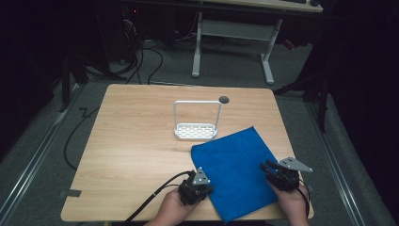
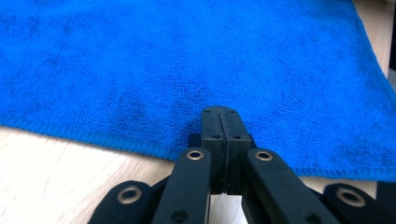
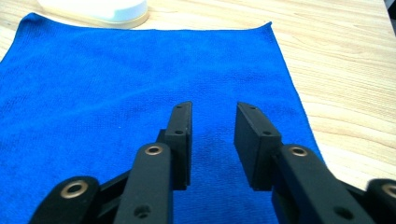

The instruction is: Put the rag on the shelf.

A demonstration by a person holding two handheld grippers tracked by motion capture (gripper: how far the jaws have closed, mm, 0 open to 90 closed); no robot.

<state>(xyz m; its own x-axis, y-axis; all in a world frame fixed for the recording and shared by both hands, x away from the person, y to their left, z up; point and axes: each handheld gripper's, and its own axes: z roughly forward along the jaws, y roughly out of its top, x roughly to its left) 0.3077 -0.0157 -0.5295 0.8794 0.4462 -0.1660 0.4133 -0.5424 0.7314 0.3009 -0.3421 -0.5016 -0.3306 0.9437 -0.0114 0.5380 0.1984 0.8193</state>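
A blue cloth (image 1: pixel 235 162) lies flat on the front right of the wooden table (image 1: pixel 136 141). My left gripper (image 1: pixel 206 187) sits at the cloth's left edge. In the left gripper view its jaws are shut, pad against pad, with the tips (image 2: pixel 221 116) just over the hem of the blue cloth (image 2: pixel 187 60); I see no fold pinched between them. My right gripper (image 1: pixel 267 166) rests over the cloth's right side. In the right gripper view it (image 3: pixel 212 114) stands open above the cloth (image 3: pixel 93 84), with nothing between the pads.
A small white rack (image 1: pixel 196 131) with a tall wire frame stands just behind the cloth; its base (image 3: pixel 98 9) touches the cloth's far edge. A round hole (image 1: pixel 224 100) sits near the table's back edge. Cables and another desk's legs (image 1: pixel 268 66) lie on the floor beyond.
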